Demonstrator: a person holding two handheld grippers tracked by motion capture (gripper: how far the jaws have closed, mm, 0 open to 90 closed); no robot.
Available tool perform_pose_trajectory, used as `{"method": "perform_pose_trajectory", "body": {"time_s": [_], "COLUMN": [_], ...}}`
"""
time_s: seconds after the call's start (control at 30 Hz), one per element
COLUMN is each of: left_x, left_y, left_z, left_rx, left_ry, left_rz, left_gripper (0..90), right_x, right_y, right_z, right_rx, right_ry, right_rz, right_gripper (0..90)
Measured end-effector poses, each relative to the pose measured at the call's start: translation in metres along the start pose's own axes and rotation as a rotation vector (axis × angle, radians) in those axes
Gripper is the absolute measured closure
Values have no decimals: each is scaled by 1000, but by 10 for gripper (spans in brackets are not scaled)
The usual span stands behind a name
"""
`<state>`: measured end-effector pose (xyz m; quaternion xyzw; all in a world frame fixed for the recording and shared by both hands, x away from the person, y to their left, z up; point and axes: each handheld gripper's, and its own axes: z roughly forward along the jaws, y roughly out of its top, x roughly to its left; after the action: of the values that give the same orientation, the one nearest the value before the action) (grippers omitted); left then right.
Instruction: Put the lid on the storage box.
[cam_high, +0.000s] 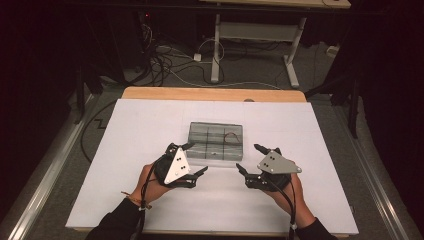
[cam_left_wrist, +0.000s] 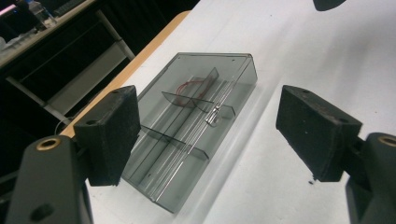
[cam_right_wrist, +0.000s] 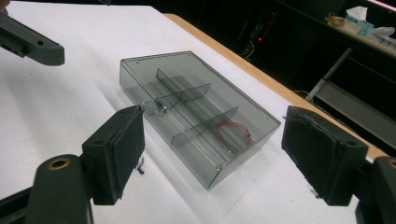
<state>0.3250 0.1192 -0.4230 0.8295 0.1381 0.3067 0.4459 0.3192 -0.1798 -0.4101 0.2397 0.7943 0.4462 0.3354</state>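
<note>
**Both grippers poised at the near edge of a closed compartment box**

On the white sheet (cam_high: 150, 125) covering the table, a smoky clear plastic box (cam_high: 216, 141) is taken as the landmark; it lies flat, lid shut, with its long side toward the person.

To the left of the box, and slightly nearer the person, the left gripper (cam_high: 194, 159) is held with its jaws spread wide and nothing between them. One jaw tip is seen just beside the box's near left corner, though contact cannot be confirmed. In the left gripper view the box (cam_left_wrist: 196, 121) is framed between the two open pads, which suggests the tool is being lined up on it rather than parked.

Inside the box, dividers mark off several compartments, and a small loop of red wire (cam_right_wrist: 234, 130) is seen in the far right one. A small metal latch (cam_left_wrist: 214, 116) sits at the middle of the near long edge, the side both grippers face.

To the right of the box, the right gripper (cam_high: 250, 159) is likewise held spread and empty, near but apart from the box's near right corner. This mirrored stance is judged to prepare a two-handed opening: one tool steadying, the other working the latch.
</note>
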Motion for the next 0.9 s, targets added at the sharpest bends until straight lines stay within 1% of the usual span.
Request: {"method": "perform_pose_trajectory", "body": {"time_s": [0.1, 0.17, 0.27, 0.33, 0.37, 0.4, 0.5, 0.63, 0.67, 0.77, 0.83, 0.9], "left_x": [0, 0, -2, -3, -3, -2, -4, -5, -5, -7, -7, -8], "left_y": [0, 1, 0, -3, -5, -7, -11, -17, -18, -21, -23, -25], "left_z": [-2, -3, -4, -5, -5, -6, -8, -13, -14, -16, -19, -22], "left_rx": [-2, -5, -1, 1, 0, 0, 6, 2, 1, 23, 25, 24], "left_ry": [2, -2, -4, -2, 3, -1, 8, 9, 8, 39, 47, 49], "left_rz": [3, 1, 11, 18, 16, 6, 7, 11, 10, 8, -2, -5], "left_gripper": [215, 214, 214, 215, 214, 214, 214, 214, 214, 214, 214, 214], "right_x": [0, 0, -1, -2, -2, -2, -1, -1, -1, -1, -1, 0], "right_y": [-1, -1, -2, -3, -3, -4, -5, -9, -10, -12, -12, -12], "right_z": [-4, -5, -9, -11, -12, -14, -19, -23, -24, -25, -27, -29], "right_rx": [-4, 1, 1, 1, 2, 1, -17, -10, -6, -1, 3, -2], "right_ry": [2, -6, -9, -12, -13, -14, -21, -25, -25, -30, -35, -34], "right_rz": [0, -5, -7, -7, -7, -8, -22, -32, -28, -29, -30, -27], "right_gripper": [220, 220, 220, 220, 221, 221, 228, 227, 227, 227, 229, 229]}}
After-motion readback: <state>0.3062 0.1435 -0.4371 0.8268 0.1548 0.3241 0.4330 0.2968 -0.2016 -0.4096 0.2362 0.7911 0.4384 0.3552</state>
